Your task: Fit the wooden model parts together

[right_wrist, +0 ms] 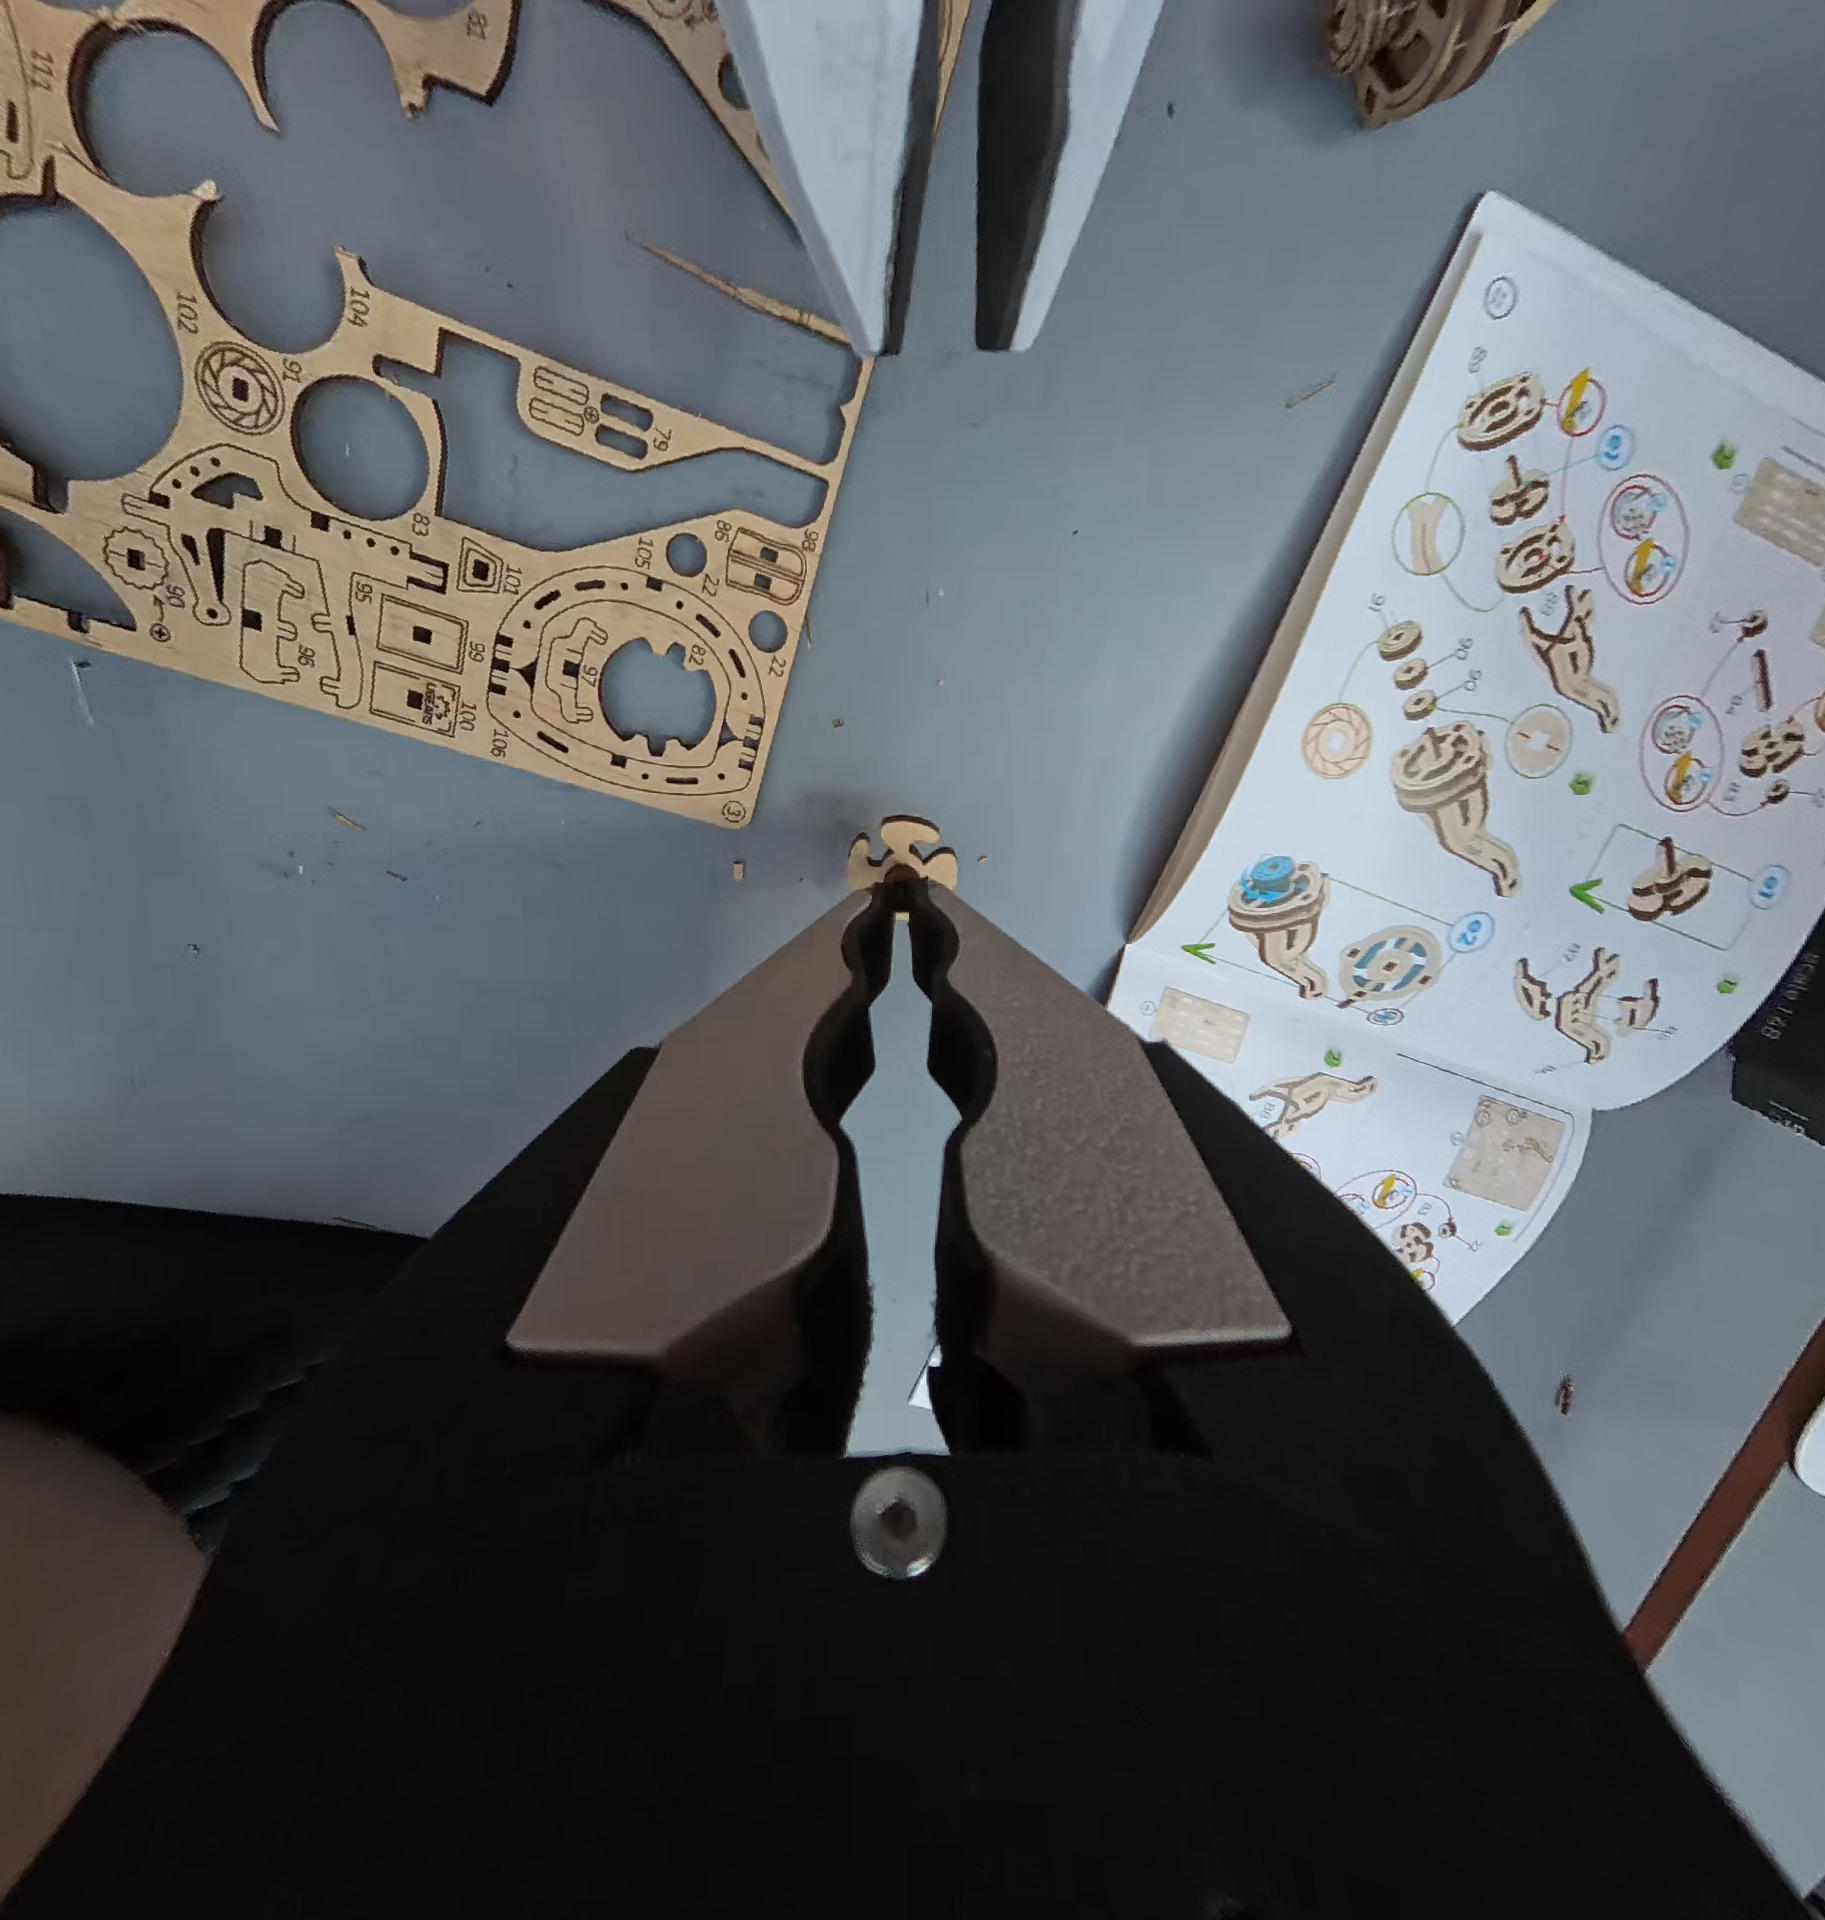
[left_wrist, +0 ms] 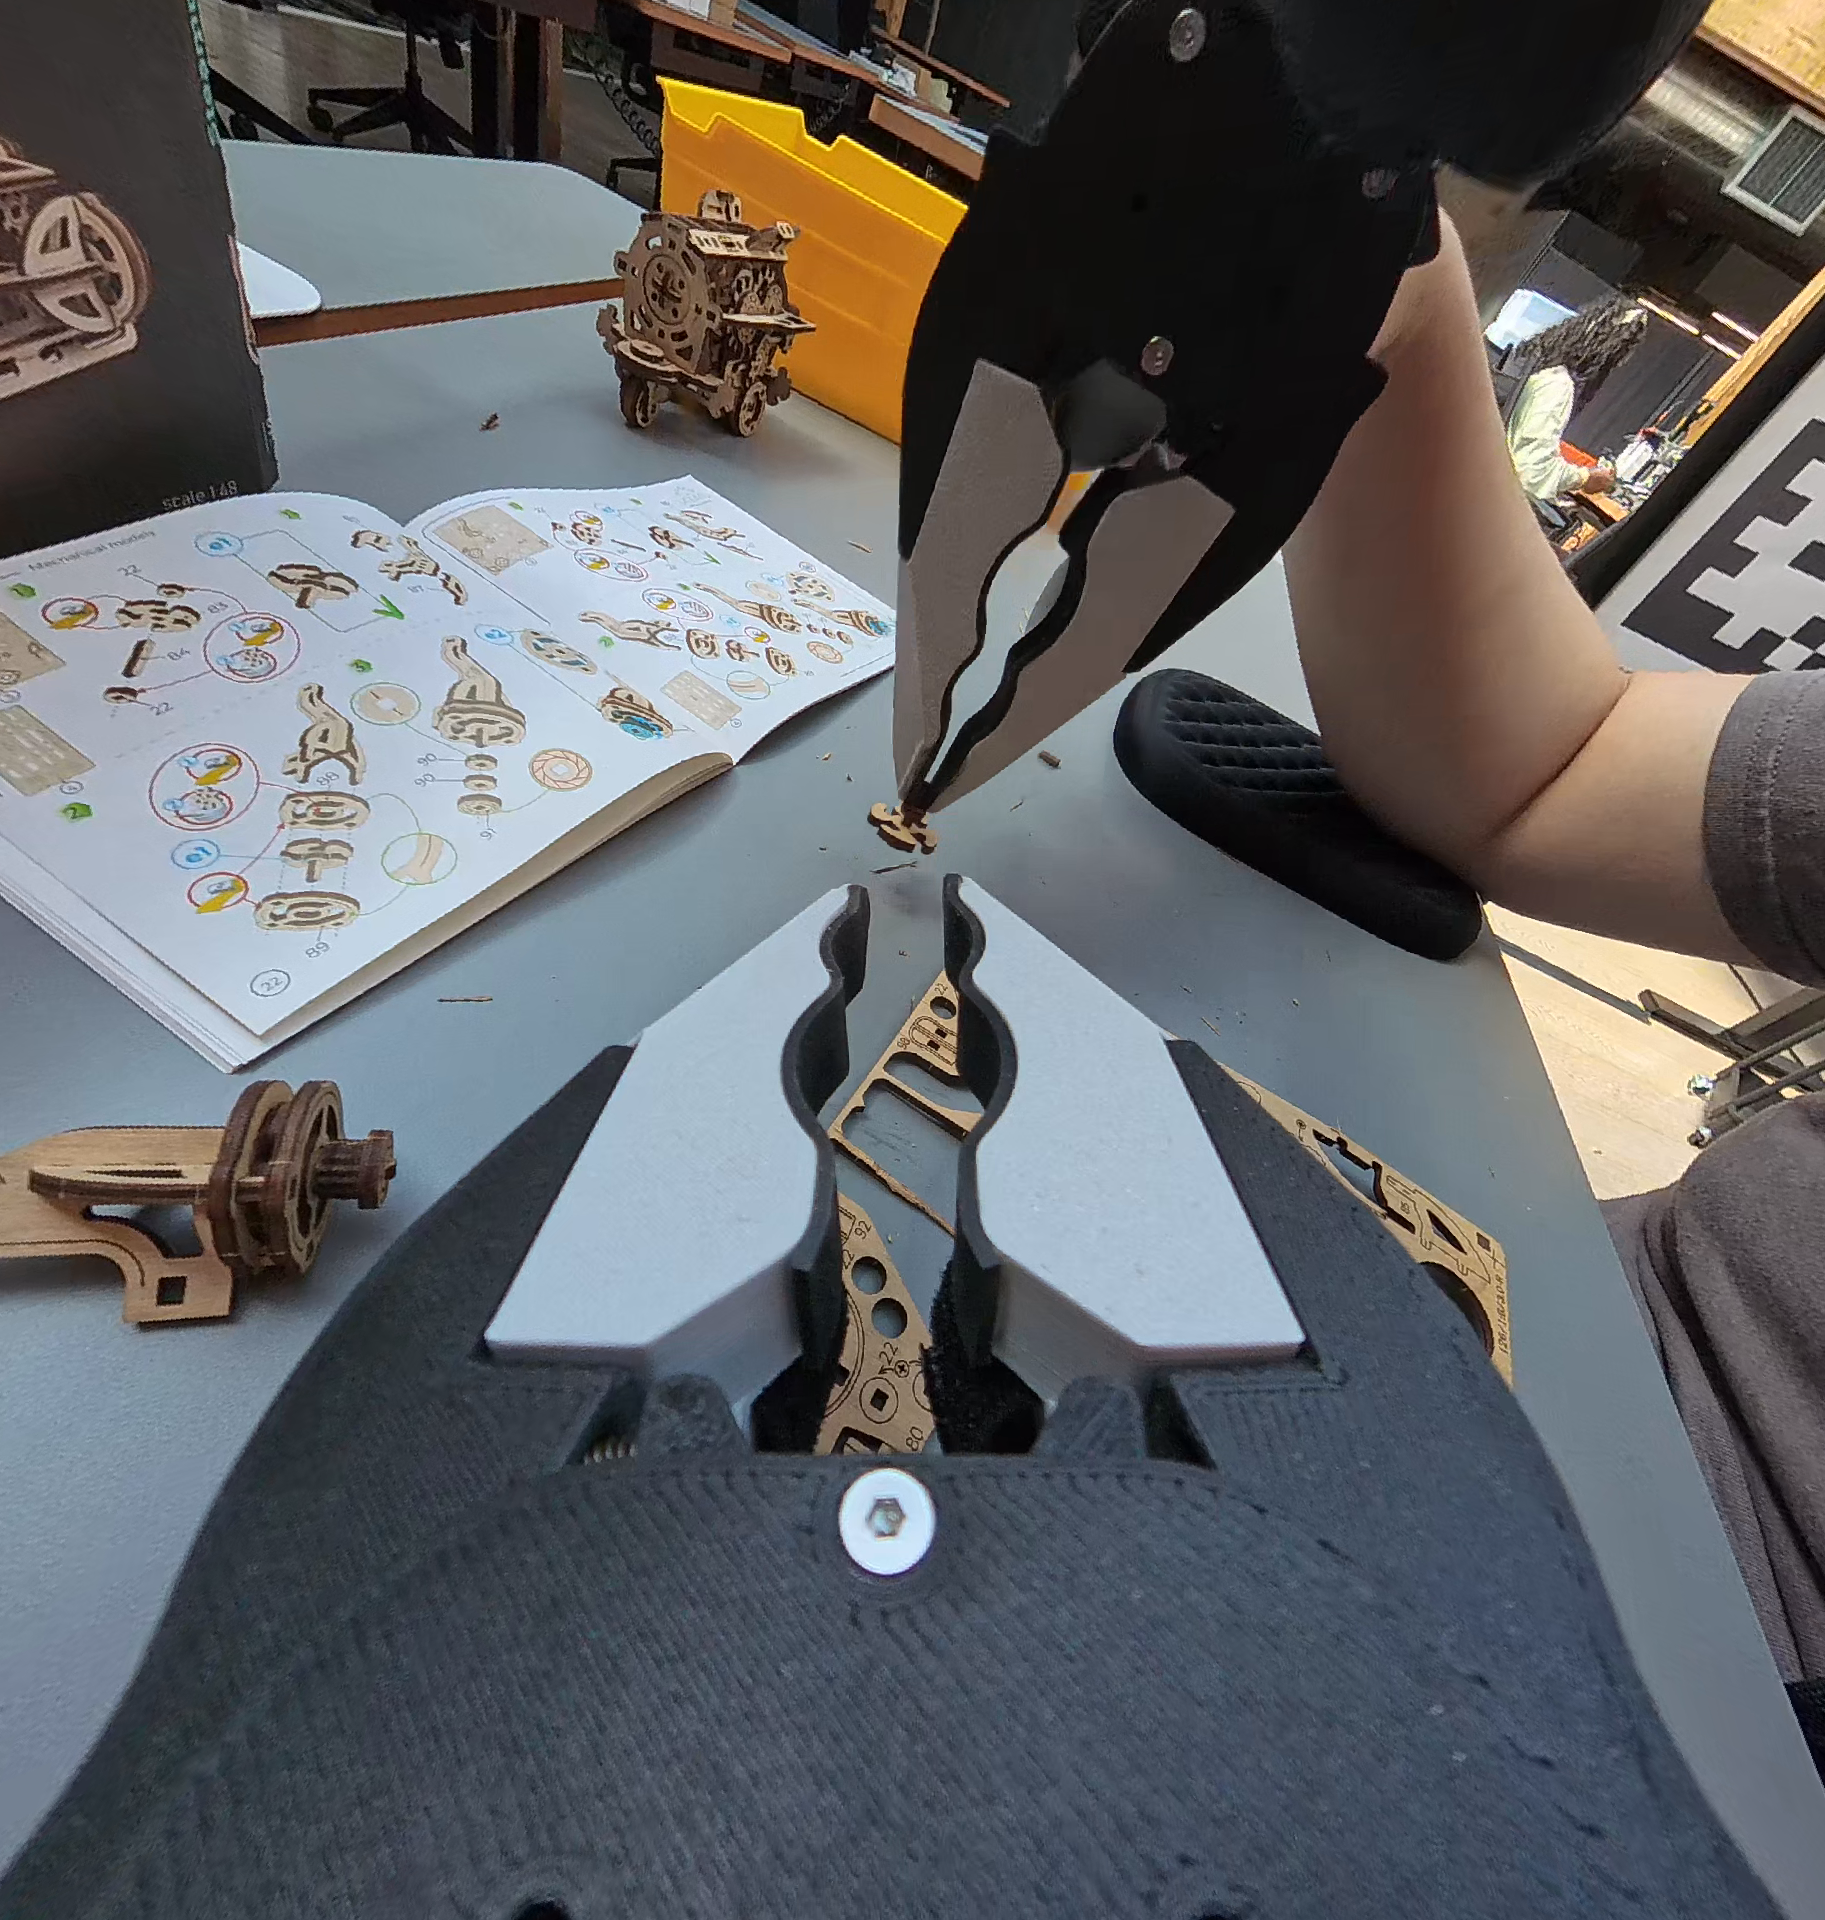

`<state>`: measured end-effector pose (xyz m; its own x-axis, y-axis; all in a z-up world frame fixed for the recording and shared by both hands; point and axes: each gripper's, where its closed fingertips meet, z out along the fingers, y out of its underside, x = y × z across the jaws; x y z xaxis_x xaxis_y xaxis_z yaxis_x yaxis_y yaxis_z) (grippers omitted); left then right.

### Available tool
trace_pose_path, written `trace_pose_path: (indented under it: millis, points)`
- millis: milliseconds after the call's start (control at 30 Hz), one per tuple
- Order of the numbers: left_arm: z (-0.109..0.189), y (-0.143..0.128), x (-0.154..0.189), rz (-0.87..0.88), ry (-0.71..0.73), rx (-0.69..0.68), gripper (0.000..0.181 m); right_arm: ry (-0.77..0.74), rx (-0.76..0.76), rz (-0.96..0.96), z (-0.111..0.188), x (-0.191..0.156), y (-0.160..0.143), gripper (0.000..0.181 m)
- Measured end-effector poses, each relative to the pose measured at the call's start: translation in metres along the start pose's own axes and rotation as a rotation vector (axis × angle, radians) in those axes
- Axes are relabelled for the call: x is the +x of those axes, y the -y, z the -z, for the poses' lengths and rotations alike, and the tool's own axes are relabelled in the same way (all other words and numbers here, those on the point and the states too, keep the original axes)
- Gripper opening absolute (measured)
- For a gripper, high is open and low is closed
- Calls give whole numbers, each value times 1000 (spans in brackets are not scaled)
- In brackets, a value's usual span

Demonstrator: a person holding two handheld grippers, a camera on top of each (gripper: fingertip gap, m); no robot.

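Nearest in the left wrist view, the left gripper (left_wrist: 906, 891) hangs part-open and empty, and just beyond it the right gripper (left_wrist: 916, 802) points steeply down, tips pinched on a little lobed wooden hub piece (left_wrist: 903, 828) on the grey table (left_wrist: 575, 1039).

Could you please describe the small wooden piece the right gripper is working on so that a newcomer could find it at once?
Start at the open instruction booklet on the grey table; between it and the punched-out plywood sheet lies the small lobed wooden piece. Unlike the scattered splinters, it sits right at the right gripper's tips.
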<state>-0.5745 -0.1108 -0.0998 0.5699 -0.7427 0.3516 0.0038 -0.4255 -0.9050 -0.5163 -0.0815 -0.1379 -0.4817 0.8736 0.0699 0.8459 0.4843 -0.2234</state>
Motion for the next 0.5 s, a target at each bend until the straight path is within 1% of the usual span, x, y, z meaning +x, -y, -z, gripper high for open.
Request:
trace_pose_path:
  millis: [67, 133, 233, 267, 300, 333, 400, 433, 500]
  points:
    - [0, 0, 0, -1, 0, 1, 12, -35, 30, 24, 7, 0, -1, 2]
    - [0, 0, 0, -1, -1, 0, 12, -89, 9, 27, 12, 3, -10, 2]
    - [0, 0, 1, -5, -1, 0, 12, -143, -77, -40, 21, 10, -38, 2]
    - [0, 0, 1, -8, -2, 0, 12, -162, -71, -73, 27, 15, -46, 2]
    - [0, 0, 1, -12, -2, -2, 12, -175, -33, -102, 34, 19, -50, 2]
    - [0, -1, 2, -15, -3, -3, 12, -188, 31, -129, 42, 24, -52, 2]
    - [0, -1, 3, -22, -5, -6, 12, -199, 244, -155, 62, 33, -47, 2]
    - [-1, -1, 3, -24, -7, -7, 12, -191, 392, -159, 75, 35, -42, 2]
    - [-1, -1, 4, -25, -10, -8, 12, -100, 750, -162, 105, 29, -30, 2]
